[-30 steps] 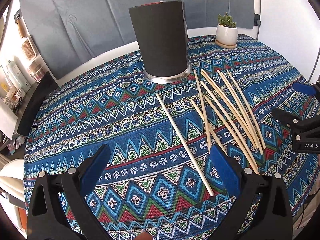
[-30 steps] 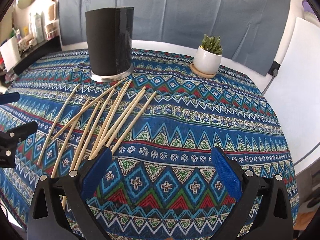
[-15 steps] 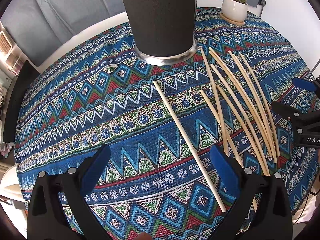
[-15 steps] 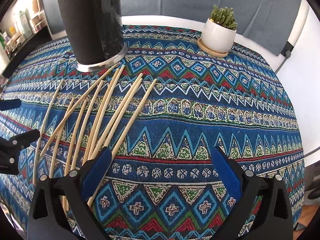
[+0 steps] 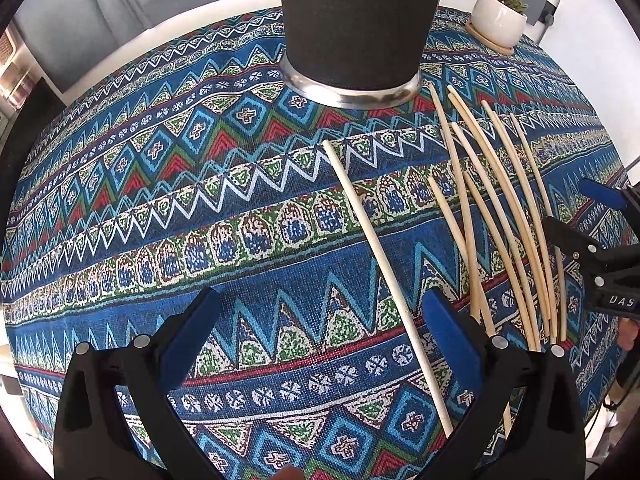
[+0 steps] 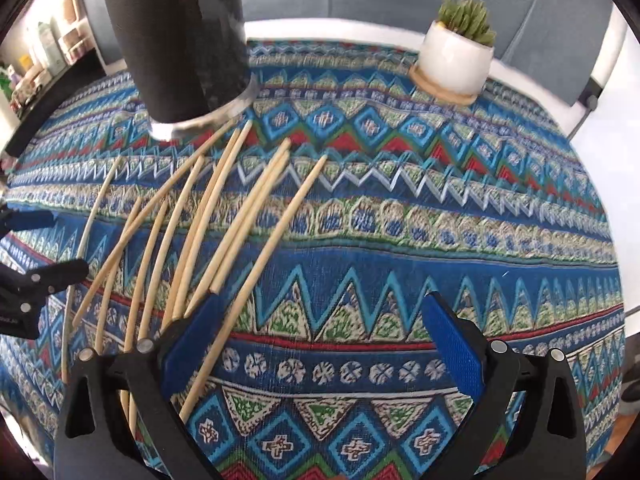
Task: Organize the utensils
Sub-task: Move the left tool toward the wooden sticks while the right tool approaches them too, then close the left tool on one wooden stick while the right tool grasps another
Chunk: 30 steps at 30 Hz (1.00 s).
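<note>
Several pale wooden chopsticks [image 6: 224, 216] lie fanned on the patterned tablecloth, in front of a tall black cylindrical holder [image 6: 180, 40] with a metal base. One chopstick [image 5: 384, 272] lies apart from the bundle [image 5: 500, 208], running diagonally between my left gripper's fingers, close to the right one. My left gripper [image 5: 320, 300] is open, low over the cloth, holding nothing. My right gripper [image 6: 322, 300] is open too; its left finger hangs over the near ends of the rightmost chopsticks. Each gripper shows at the edge of the other's view: right gripper [image 5: 572, 206], left gripper [image 6: 60, 244].
A succulent in a white pot [image 6: 456, 60] on a wooden coaster stands at the back right of the round table [image 6: 520, 240]. The holder [image 5: 352, 20] stands straight ahead of the left gripper. Shelves with bottles [image 6: 44, 56] lie beyond the table's left edge.
Both grippers have moved forward and lower toward the table, so the holder and chopsticks loom larger. The right gripper has shifted left, its left finger now over the chopstick ends.
</note>
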Tool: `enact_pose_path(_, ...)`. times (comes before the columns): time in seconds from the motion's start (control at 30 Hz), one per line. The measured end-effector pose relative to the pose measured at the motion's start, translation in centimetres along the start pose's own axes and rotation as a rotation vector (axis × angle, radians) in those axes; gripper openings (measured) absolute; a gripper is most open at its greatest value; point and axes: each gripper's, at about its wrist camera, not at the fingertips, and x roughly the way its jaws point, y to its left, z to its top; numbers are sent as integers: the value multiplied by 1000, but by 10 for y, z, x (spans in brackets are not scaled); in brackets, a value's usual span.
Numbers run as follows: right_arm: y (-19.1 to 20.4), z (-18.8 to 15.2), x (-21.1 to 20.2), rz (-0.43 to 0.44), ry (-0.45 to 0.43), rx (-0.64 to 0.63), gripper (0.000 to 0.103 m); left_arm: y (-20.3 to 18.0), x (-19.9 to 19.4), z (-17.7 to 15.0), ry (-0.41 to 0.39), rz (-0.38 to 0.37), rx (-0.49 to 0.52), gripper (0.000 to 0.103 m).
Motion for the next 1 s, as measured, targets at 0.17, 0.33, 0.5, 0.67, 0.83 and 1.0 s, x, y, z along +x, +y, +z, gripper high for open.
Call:
enact_pose_path(0.17, -2, 3, 5, 14, 6, -34, 97, 3, -1, 3, 20, -20, 49, 99)
enact_pose_path(0.33, 0, 5, 7, 27, 30, -57, 97, 6, -1, 8, 4, -32, 71, 99)
enact_pose_path(0.5, -1, 11, 8, 48, 61, -105, 96, 7, -3, -2, -44, -36, 91, 99)
enact_pose_path(0.67, -6, -2, -9, 69, 19, -132, 39, 24, -10, -18, -32, -65, 139, 94)
enact_pose_path(0.83, -30, -18, -23, 94, 15, -143, 6, 53, -25, -27, -34, -61, 122, 48)
enact_pose_path(1.0, -34, -42, -36, 22, -51, -184, 5, 84, -36, -45, -28, -25, 8, 5)
